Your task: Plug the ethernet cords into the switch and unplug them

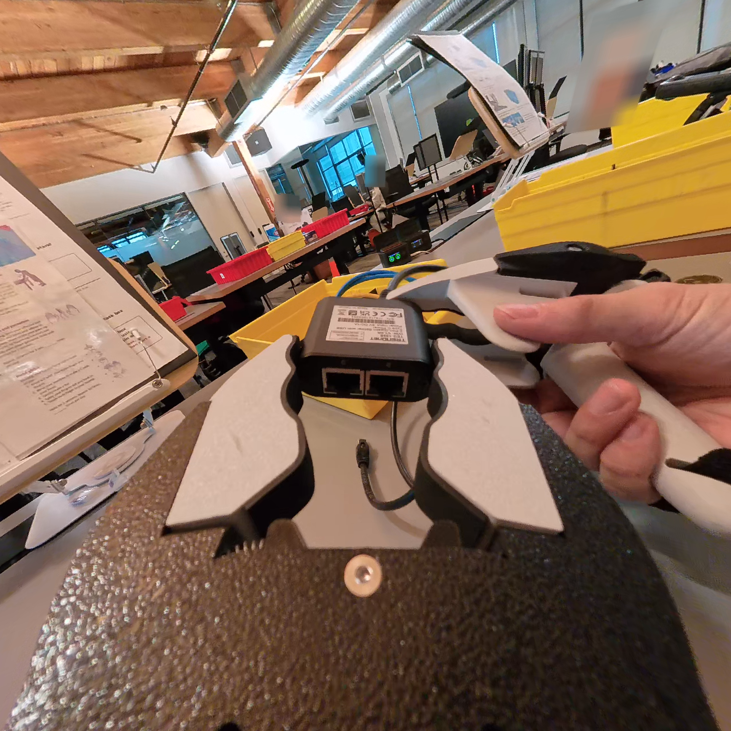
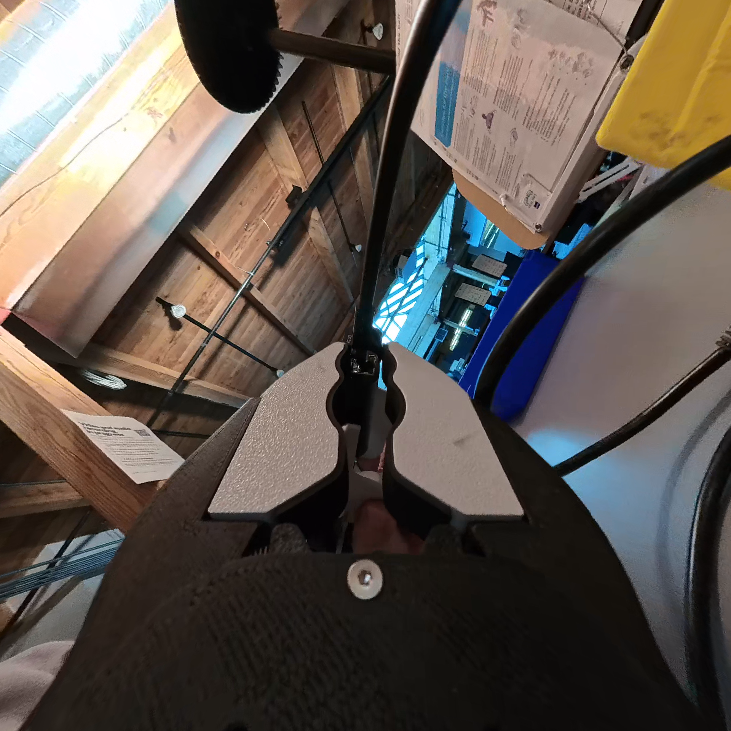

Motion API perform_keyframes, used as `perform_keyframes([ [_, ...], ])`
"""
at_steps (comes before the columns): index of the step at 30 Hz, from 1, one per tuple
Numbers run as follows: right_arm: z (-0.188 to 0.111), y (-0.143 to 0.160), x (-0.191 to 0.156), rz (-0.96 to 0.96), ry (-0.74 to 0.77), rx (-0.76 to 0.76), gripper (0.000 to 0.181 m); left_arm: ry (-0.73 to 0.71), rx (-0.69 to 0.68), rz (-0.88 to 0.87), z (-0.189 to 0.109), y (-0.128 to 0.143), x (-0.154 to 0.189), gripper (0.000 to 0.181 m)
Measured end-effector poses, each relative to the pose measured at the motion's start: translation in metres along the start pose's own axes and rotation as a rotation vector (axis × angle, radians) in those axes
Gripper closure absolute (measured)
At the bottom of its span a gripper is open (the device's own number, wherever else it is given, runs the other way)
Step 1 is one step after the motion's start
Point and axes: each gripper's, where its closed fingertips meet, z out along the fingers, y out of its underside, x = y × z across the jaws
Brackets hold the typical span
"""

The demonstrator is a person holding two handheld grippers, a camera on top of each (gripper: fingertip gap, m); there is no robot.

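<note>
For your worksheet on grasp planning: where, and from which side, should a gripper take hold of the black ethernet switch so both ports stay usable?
Grip the ethernet switch across its two flat side walls, coming from the port end, as the left gripper does. The sides are parallel and plain; both ports on the front face stay uncovered between the fingers, and the cables leave the far end.

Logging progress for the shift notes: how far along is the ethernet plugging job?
Early. Done: the left gripper clamps the small black plastic switch, ports facing the camera. In hand: the right gripper pinches a black ethernet cord at its plug. Left: both ports look empty, so plugging and unplugging remain.
</note>
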Motion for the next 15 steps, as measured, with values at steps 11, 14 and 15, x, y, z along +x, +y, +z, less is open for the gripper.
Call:
perform_keyframes([
  [11, -0.005, -0.002, 0.004, -0.099, -0.043, 0.006, 0.167, -0.017, -0.034, 0.071, 0.004, 0.012, 0.004, 0.12],
  [14, -0.006, -0.002, 0.001, -0.15, -0.057, -0.009, 0.168, -0.045, -0.039, 0.141, 0.004, 0.013, 0.004, 0.12],
  [15, -0.006, -0.002, -0.001, -0.159, -0.069, -0.019, 0.168, -0.055, -0.038, 0.178, 0.004, 0.011, 0.004, 0.12],
])
